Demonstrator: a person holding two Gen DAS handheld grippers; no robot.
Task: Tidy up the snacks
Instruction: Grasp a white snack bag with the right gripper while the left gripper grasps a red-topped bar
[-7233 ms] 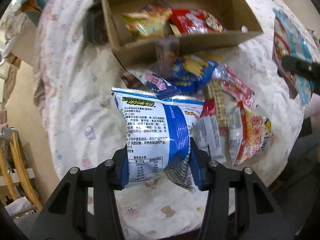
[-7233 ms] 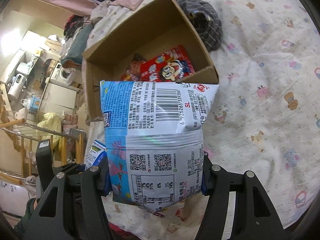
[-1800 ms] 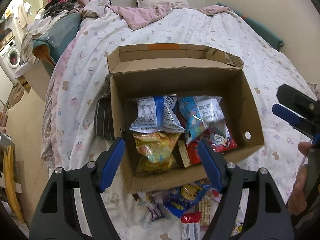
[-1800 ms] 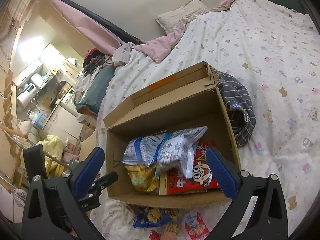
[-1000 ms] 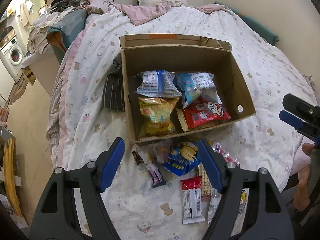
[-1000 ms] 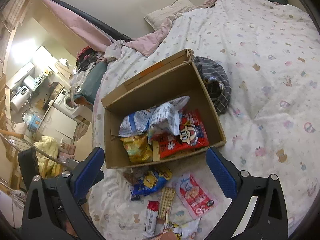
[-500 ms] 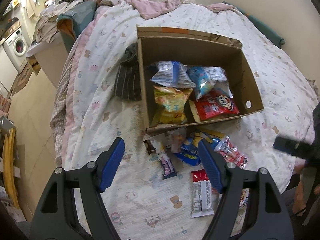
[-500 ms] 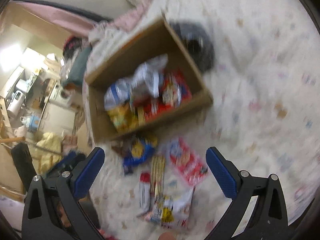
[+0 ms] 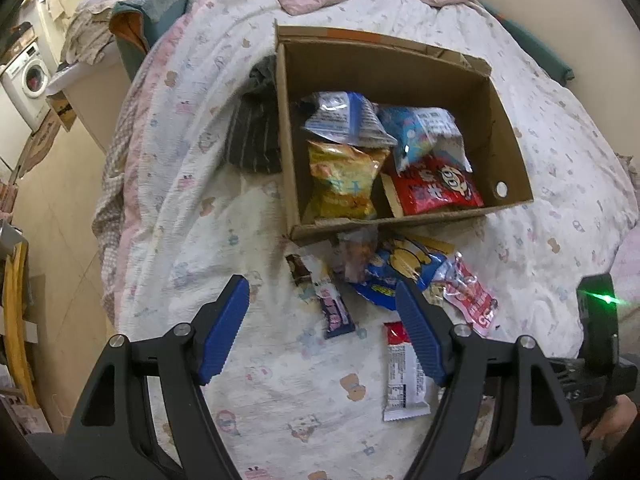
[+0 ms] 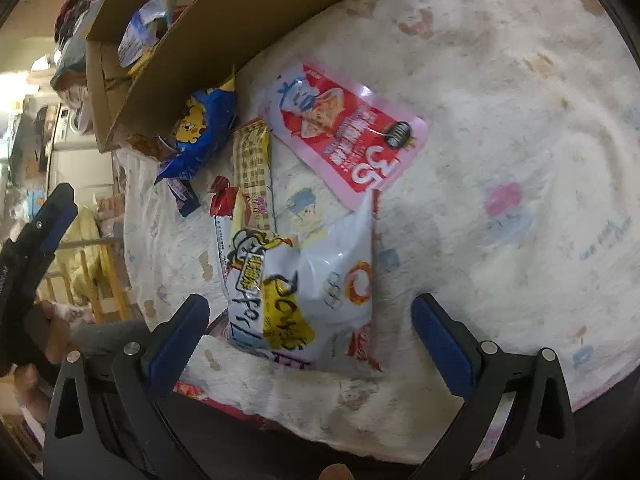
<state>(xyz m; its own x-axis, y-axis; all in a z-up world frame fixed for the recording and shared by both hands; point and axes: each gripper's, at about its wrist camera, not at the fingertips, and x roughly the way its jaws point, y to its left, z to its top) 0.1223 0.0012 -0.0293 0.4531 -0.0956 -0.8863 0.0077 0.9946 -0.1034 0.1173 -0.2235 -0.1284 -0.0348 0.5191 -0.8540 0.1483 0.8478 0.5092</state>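
The right gripper (image 10: pixel 308 344) has dropped toward the bed (image 10: pixel 500 120); its released jaws straddle the upright white snack bag (image 10: pixel 316 280) directly ahead.

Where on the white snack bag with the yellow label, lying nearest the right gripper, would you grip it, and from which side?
Probably grip the white snack bag across its puffed middle, from above. It lies flat on the bedsheet between the right gripper's open jaws, long edges facing the pads. Its near end overhangs the bed edge.
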